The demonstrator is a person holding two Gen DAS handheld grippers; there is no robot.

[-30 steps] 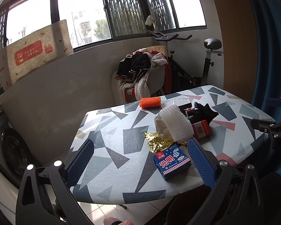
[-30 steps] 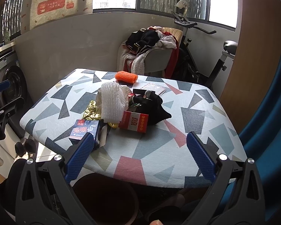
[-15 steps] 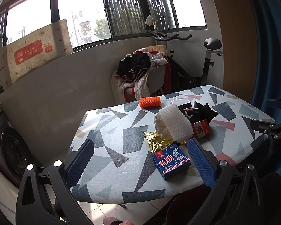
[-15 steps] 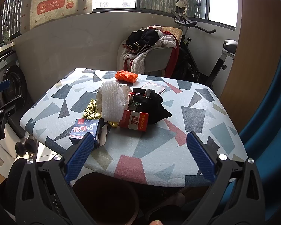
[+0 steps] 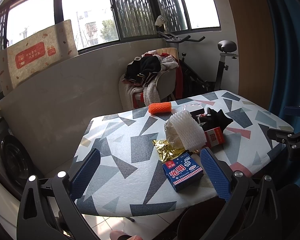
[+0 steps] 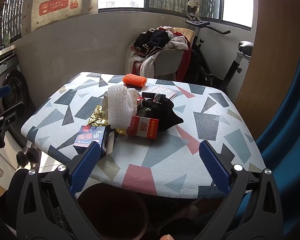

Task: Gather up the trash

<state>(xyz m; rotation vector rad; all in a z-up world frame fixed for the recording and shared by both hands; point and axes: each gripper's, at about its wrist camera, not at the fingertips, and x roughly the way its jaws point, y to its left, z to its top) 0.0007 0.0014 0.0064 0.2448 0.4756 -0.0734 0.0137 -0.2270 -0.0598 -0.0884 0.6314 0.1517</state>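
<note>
Both claws hang wide apart and empty short of the near edge of the surface (image 6: 220, 124), so no piece has been picked up yet. The left claw (image 5: 150, 173) faces the near left corner; the right claw (image 6: 149, 167) faces the near middle.

The trash sits in a loose cluster toward the middle. A blue box (image 5: 182, 170) lies nearest the edge, and a gold wrapper (image 5: 166, 152) touches its far side. White foam net (image 5: 187, 131) leans over the wrapper and against a red box (image 6: 144, 127). Black crumpled stuff (image 6: 164, 110) lies just behind the red box, with an orange net (image 6: 134, 80) and a clear packet (image 6: 166, 91) farther back and apart. A dark bin (image 6: 112, 212) stands below the near edge, under the right claw.

The blue box looks like the sensible first grab: it is closest, rigid and free on three sides. The left claw would best come down square across its short sides, with the fingers clear of the wrapper. The foam and foil are light and springy, so they probably call for a deep bite. Dragging them could well scatter the pile.
</note>
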